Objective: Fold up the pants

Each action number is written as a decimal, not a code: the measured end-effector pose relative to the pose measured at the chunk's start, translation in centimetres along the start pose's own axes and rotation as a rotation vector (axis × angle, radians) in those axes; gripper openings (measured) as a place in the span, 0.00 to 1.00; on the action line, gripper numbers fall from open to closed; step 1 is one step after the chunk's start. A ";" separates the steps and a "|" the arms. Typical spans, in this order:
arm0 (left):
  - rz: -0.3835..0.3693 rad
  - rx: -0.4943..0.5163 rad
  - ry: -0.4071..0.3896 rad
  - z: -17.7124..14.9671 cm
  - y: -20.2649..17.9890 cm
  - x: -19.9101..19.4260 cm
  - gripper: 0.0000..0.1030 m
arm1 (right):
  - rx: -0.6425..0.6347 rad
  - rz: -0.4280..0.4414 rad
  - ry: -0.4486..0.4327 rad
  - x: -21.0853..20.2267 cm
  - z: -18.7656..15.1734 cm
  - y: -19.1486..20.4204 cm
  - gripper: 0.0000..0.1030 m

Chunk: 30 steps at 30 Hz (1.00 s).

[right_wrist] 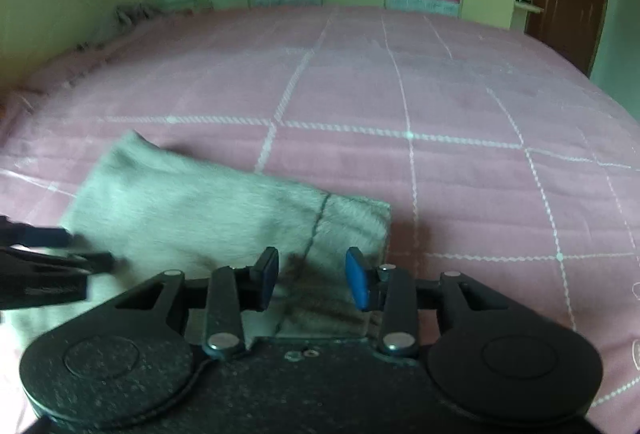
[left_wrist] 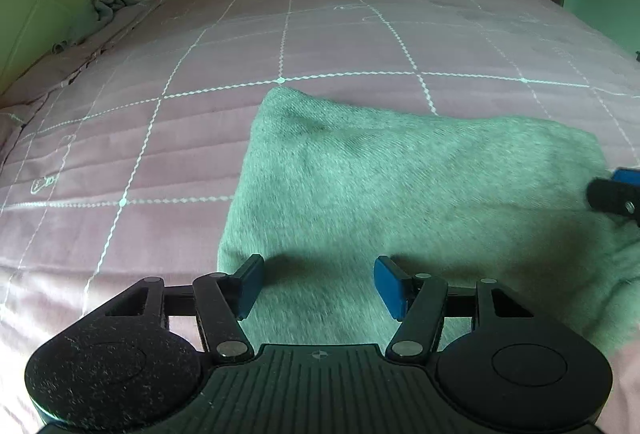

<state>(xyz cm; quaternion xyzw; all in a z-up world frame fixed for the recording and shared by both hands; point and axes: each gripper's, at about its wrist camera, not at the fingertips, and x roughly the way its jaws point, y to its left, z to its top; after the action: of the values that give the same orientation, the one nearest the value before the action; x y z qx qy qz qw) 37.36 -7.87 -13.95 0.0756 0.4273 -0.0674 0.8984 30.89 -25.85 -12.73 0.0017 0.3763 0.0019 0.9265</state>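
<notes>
Pink bed (left_wrist: 160,153) held folded pants (left_wrist: 400,173) — left gripper (left_wrist: 316,286) and right gripper (right_wrist: 312,282) spread, empty; next fold needed both edges pinched evenly.

Pink checked bed (left_wrist: 320,33) carries folded grey pants (left_wrist: 400,173).
</notes>
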 end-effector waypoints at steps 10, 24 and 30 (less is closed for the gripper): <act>0.001 -0.013 -0.015 -3.9 -0.9 -2.6 0.97 | -0.048 -0.015 -0.001 -3.1 -5.3 1.3 0.36; 0.093 -0.096 0.008 -6.5 -1.1 -5.6 1.00 | -0.072 -0.059 0.039 -3.0 -5.2 2.7 0.41; 0.119 -0.126 0.076 -6.0 -0.7 -5.1 1.00 | -0.093 -0.080 0.038 -3.4 -5.8 3.2 0.41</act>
<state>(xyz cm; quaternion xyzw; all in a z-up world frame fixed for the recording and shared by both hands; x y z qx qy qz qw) 29.51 -7.14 -13.81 0.0466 0.4591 0.0163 0.8870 24.39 -22.61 -14.57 -0.0567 0.3932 -0.0177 0.9175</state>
